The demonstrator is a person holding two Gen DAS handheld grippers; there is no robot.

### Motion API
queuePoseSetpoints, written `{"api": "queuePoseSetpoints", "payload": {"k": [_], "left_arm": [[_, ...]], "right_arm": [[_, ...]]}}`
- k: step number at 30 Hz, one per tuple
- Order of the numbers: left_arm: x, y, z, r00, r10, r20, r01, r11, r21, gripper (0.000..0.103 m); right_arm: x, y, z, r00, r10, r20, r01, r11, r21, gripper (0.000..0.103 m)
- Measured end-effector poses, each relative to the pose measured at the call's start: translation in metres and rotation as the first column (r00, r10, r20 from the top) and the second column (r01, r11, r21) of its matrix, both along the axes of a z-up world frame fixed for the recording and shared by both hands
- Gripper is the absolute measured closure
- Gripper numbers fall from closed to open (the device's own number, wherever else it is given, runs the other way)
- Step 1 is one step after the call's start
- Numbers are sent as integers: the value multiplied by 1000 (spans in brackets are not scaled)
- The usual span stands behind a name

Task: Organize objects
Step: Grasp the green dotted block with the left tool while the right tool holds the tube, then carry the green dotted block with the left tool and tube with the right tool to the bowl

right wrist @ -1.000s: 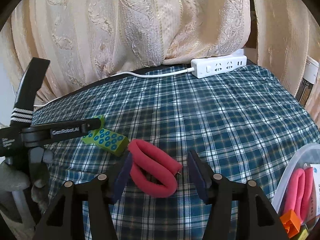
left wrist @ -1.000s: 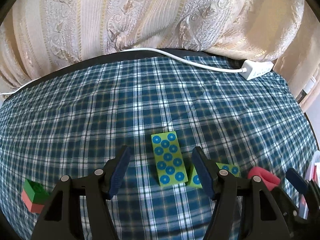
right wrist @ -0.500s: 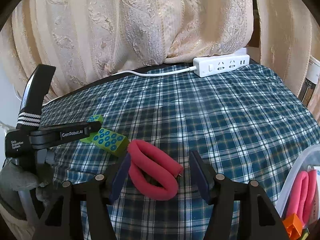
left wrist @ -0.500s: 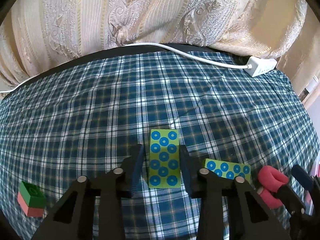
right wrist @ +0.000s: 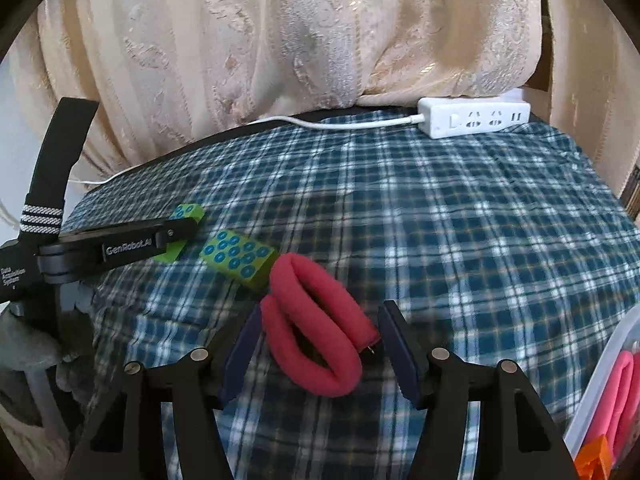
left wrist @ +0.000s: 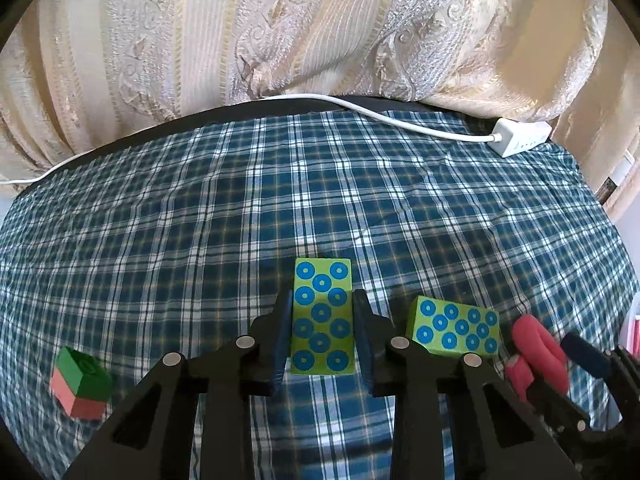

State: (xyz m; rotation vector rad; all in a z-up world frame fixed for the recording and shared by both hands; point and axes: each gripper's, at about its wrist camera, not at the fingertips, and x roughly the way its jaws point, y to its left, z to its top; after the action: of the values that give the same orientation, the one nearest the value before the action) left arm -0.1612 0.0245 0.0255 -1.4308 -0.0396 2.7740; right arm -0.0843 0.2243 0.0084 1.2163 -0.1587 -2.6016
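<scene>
Left gripper clamped on a green dotted block; right gripper jaws apart around a red foam loop, pads off it.
Left housing reads "GenRobot.AI" and "Data Acquisition System" in right view; second dotted block beside the first on plaid cloth; green-and-red brick only in left view; white power strip sockets and clear bin only in right view.
</scene>
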Motion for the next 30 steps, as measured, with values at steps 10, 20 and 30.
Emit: {"api": "queuePoseSetpoints", "payload": {"k": [10, 20, 30], "left_arm": [[11, 0, 15, 999, -11, -32, 11, 1000, 16, 73], [14, -2, 23, 999, -18, -50, 19, 999, 31, 73], [19, 4, 30, 997, -36, -67, 38, 999, 38, 73]], "right_arm": [[11, -18, 4, 999, 28, 16, -29, 998, 61, 39], [1, -31, -2, 999, 29, 33, -33, 993, 116, 39], [2, -31, -6, 1000, -5, 28, 1, 991, 135, 49]]}}
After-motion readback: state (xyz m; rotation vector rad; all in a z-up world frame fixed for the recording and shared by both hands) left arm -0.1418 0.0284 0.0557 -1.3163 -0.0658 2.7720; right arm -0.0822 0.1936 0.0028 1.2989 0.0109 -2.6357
